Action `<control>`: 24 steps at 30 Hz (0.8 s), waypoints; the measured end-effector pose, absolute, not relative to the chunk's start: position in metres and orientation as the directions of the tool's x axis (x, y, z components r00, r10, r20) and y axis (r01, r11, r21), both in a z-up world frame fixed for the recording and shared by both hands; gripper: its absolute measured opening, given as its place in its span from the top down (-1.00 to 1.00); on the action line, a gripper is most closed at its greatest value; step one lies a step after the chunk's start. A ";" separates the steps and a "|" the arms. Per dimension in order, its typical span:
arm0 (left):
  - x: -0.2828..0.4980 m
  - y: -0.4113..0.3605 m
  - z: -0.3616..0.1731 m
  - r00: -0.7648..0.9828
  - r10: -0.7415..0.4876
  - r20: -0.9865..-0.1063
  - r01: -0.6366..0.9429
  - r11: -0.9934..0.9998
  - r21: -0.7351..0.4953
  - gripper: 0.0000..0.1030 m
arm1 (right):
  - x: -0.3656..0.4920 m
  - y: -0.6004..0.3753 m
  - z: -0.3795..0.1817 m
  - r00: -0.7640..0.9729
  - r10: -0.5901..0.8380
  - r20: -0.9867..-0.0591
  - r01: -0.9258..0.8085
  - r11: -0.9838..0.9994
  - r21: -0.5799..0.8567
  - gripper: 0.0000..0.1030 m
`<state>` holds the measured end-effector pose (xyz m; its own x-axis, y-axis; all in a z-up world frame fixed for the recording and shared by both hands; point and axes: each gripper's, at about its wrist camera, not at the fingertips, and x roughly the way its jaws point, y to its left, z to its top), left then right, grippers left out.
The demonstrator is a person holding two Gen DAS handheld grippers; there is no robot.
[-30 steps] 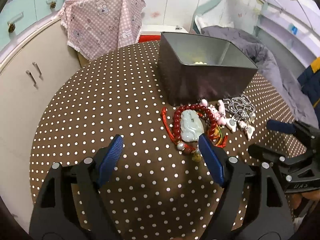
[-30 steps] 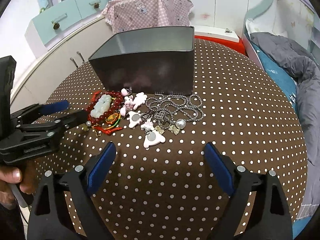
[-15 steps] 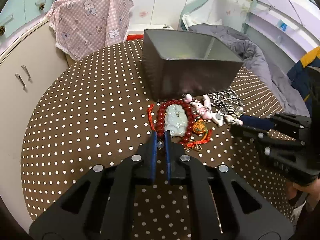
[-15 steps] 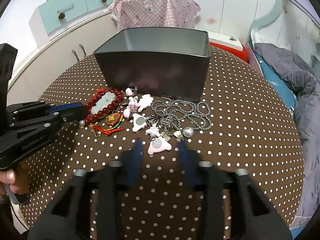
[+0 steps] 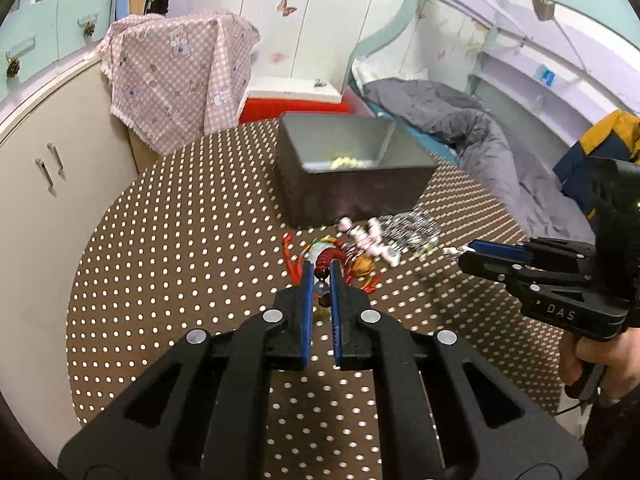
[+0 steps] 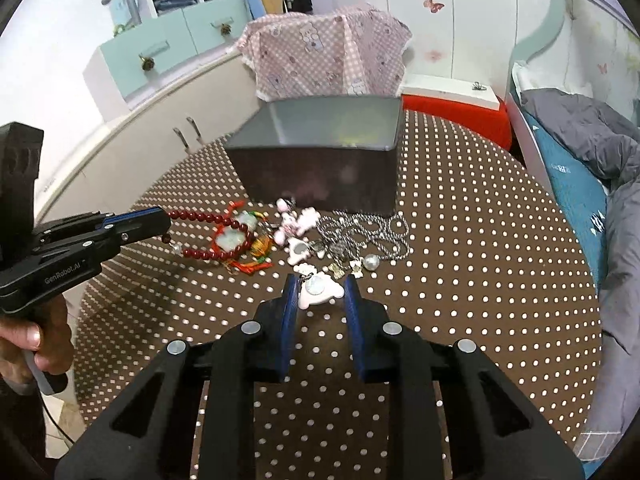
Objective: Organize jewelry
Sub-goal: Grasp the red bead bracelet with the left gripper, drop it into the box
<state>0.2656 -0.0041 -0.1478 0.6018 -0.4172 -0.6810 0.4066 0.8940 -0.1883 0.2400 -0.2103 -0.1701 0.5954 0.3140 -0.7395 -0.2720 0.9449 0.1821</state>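
On the round polka-dot table (image 6: 480, 240), just in front of the grey metal box (image 6: 320, 168), the jewelry lies in a small tangle, and both tools are already into it. Held by the person's left hand, the left gripper (image 5: 321, 280) has its blue fingers pinched on the red bead bracelet (image 6: 208, 236), whose strand stretches taut from the fingertips while the pale jade pendant (image 6: 236, 236) and the orange-red knotted cord (image 6: 256, 260) hang off its far end, low over the cloth. Nearer me, the right gripper (image 6: 318, 292) has closed onto the pink bear charm (image 6: 320, 290), its fingers pressed against both sides of it; the silver chain (image 6: 368, 232) and the pearl (image 6: 371, 262) stay heaped just beside that charm, and the other pink charms (image 6: 296, 224) lie between the two piles. From where I stand the bracelet is only half lifted, so the safe way looks like raising it straight up until pendant and cord swing free, then carrying it over the box rim and loosening the grip low inside, where something yellowish already rests. I would watch the bear charm: it seems linked to the chain heap, so a slow pull would show whether the whole knot follows.
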 end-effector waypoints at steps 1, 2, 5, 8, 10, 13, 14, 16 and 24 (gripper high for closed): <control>0.264 -0.004 -0.144 0.605 -0.425 -0.674 0.412 0.891 -0.192 0.85 | 0.239 -0.212 -0.165 0.603 0.318 -0.732 -0.275 0.944 0.183 0.59; 0.263 -0.003 -0.139 0.608 -0.436 -0.663 0.418 0.886 -0.199 0.85 | 0.239 -0.213 -0.159 0.612 0.324 -0.722 -0.277 0.942 0.188 0.59; 0.259 -0.001 -0.121 0.627 -0.461 -0.627 0.434 0.876 -0.210 0.85 | 0.237 -0.218 -0.143 0.636 0.339 -0.693 -0.289 0.938 0.193 0.59; 0.255 -0.001 -0.104 0.647 -0.476 -0.596 0.450 0.869 -0.206 0.85 | 0.240 -0.221 -0.124 0.657 0.363 -0.661 -0.303 0.930 0.210 0.59; 0.255 0.000 -0.092 0.659 -0.488 -0.571 0.460 0.863 -0.207 0.85 | 0.244 -0.222 -0.109 0.683 0.355 -0.639 -0.310 0.932 0.187 0.59; 0.260 -0.001 -0.073 0.683 -0.494 -0.537 0.471 0.861 -0.193 0.85 | 0.253 -0.222 -0.084 0.717 0.352 -0.601 -0.319 0.933 0.166 0.59; 0.263 -0.003 -0.064 0.695 -0.495 -0.521 0.474 0.861 -0.186 0.85 | 0.256 -0.223 -0.078 0.725 0.351 -0.592 -0.322 0.933 0.159 0.59; 0.268 -0.007 -0.051 0.710 -0.501 -0.495 0.482 0.858 -0.176 0.85 | 0.266 -0.223 -0.062 0.745 0.351 -0.568 -0.330 0.933 0.143 0.58; 0.318 -0.025 -0.027 0.730 -0.483 -0.484 0.464 0.870 -0.168 0.84 | 0.313 -0.224 -0.047 0.740 0.375 -0.558 -0.345 0.924 0.163 0.58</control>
<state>0.3176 -0.0253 -0.0268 0.7300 -0.4829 -0.4836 0.4638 0.8698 -0.1683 0.3133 -0.2244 -0.0465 0.7403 0.3750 -0.5580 -0.3451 0.9243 0.1633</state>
